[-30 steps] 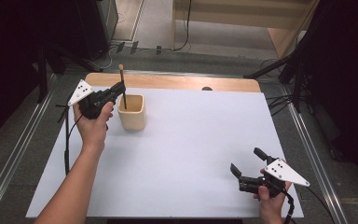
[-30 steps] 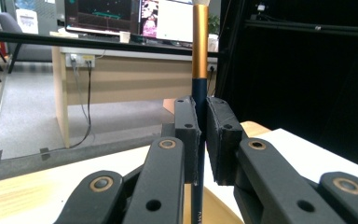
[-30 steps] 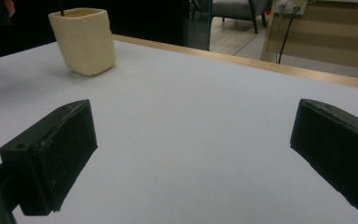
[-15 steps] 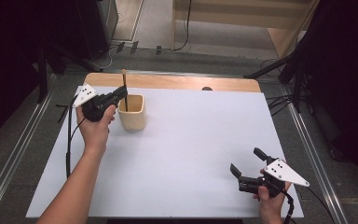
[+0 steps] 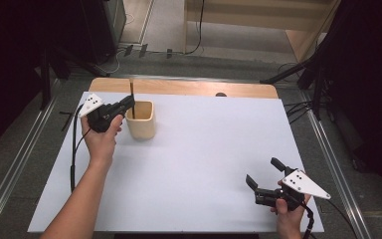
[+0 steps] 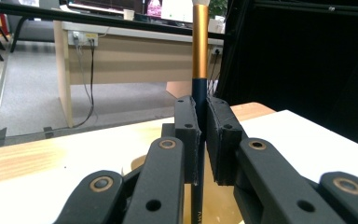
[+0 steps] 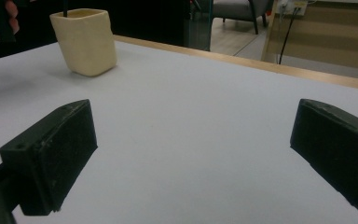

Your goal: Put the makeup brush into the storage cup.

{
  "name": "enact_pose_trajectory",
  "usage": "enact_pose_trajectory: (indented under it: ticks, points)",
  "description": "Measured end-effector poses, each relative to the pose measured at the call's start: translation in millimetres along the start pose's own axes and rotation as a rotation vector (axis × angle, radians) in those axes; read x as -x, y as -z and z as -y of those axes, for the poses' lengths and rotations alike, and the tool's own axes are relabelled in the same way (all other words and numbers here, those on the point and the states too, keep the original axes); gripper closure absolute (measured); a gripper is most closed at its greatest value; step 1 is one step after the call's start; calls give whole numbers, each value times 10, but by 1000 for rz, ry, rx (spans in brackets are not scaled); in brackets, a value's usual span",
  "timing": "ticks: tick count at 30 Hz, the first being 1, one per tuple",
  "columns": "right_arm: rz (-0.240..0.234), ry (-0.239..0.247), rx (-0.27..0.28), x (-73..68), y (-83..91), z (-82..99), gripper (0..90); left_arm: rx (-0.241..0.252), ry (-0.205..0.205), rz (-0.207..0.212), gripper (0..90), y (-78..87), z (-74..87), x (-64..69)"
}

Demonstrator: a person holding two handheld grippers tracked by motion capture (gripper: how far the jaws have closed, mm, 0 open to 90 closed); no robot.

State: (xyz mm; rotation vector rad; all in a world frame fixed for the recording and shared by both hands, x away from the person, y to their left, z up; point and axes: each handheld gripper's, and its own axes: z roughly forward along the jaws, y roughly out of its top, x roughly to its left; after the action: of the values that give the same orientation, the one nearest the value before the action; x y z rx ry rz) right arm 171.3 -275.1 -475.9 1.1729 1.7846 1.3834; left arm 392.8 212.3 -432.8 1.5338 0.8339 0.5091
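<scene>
A cream cup (image 5: 142, 120) stands on the white table (image 5: 204, 144) at the back left; it also shows far off in the right gripper view (image 7: 85, 41). My left gripper (image 5: 128, 103) is at the cup's left rim, shut on an upright brush (image 5: 132, 97) whose lower end is inside the cup. In the left gripper view the brush (image 6: 199, 56) has a dark handle and a gold band, clamped between the two pads (image 6: 186, 135). My right gripper (image 5: 264, 173) rests open near the front right corner, nothing between its fingers (image 7: 51, 154).
The wooden tabletop edge (image 5: 179, 87) runs along the back of the white sheet. Metal rails (image 5: 10, 169) flank the table on both sides. A desk with cables (image 6: 98, 51) stands beyond the table.
The left gripper has lowered slightly with the brush, which now sits deeper in the cup. The right gripper has stayed in place.
</scene>
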Motion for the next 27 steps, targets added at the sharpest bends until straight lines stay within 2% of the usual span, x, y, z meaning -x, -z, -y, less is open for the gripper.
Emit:
enact_pose_trajectory:
  ticks: [7,9,14,18,27]
  points:
    - [0,4,2,4,10,1,10,-17,-3,-3,843,-10,28,7]
    - [1,0,0,6,10,3,10,-47,1,-7,843,-10,48,3]
    - [2,-2,0,7,9,3,10,-66,5,-3,843,-7,69,-1]
    - [1,1,0,5,10,2,10,-101,25,-9,842,2,93,-8]
    - [2,1,-1,2,5,1,10,-115,37,6,826,-7,120,-7]
